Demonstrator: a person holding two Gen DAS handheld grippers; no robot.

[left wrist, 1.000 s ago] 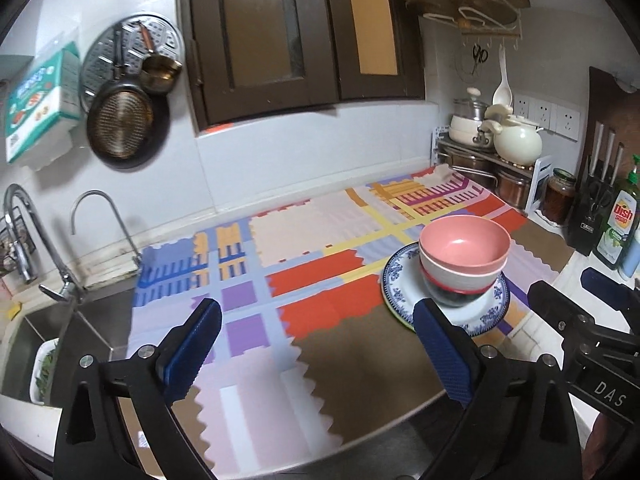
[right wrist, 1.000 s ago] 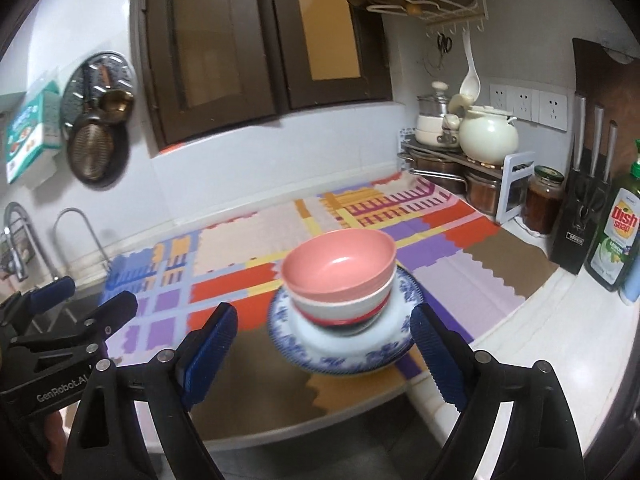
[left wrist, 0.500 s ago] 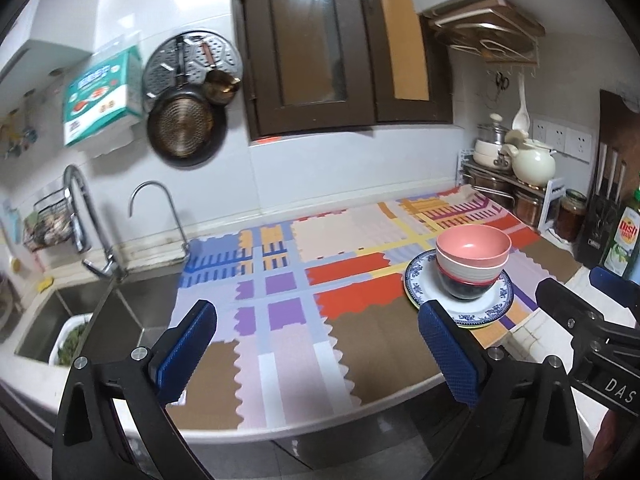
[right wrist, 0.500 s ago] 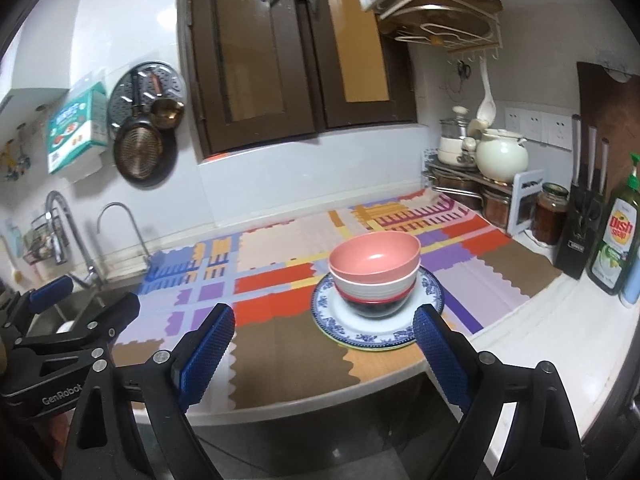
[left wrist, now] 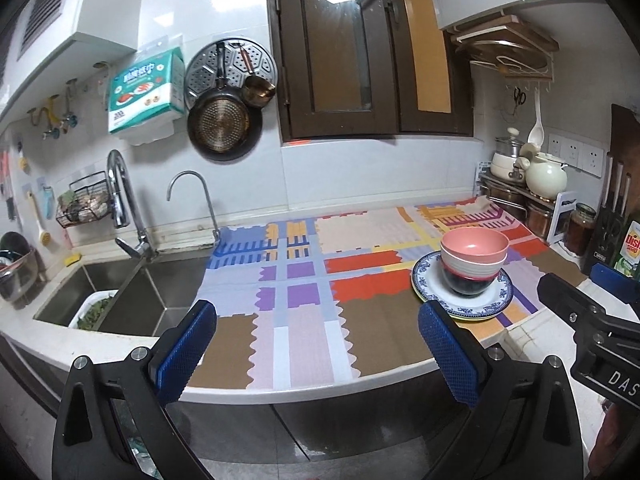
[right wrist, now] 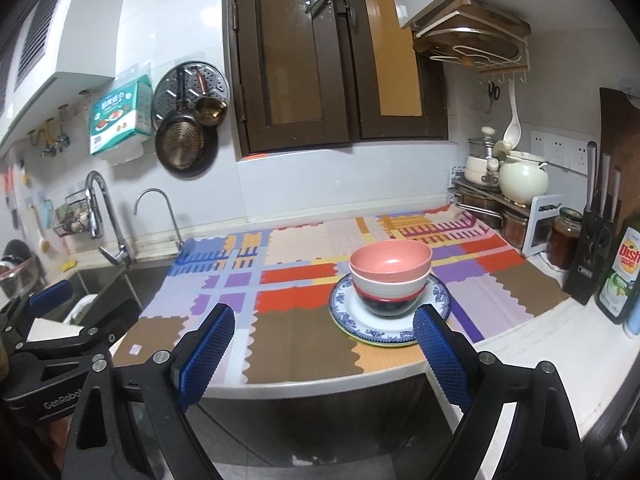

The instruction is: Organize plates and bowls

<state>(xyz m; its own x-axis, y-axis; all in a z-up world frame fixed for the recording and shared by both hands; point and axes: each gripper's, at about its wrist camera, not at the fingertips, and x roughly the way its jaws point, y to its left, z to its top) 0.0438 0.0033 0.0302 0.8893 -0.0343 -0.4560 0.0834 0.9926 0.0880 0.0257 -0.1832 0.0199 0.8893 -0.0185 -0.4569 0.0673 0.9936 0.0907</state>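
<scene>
A pink bowl [right wrist: 390, 261] tops a stack of bowls, with a white one and a dark one under it, on a blue-patterned white plate [right wrist: 438, 298] that lies on a green-rimmed plate. The stack sits on the patchwork mat [right wrist: 304, 324] near the counter's front right. In the left wrist view the same pink bowl [left wrist: 474, 243] and plate [left wrist: 502, 294] lie to the right. My left gripper [left wrist: 318, 346] is open and empty in front of the counter edge. My right gripper [right wrist: 324, 346] is open and empty too, well short of the stack.
A steel sink [left wrist: 132, 296] with two taps lies left of the mat. Pots and a cream kettle [right wrist: 522, 178] fill a rack at the back right. A knife block [right wrist: 596, 256], a jar and a dish-soap bottle [right wrist: 618, 276] line the right edge. Pans hang on the wall.
Both grippers have pulled back from the counter. The bowl stack looks smaller and farther off, and the counter's front edge and the sink have come into view. Both stayed open.
</scene>
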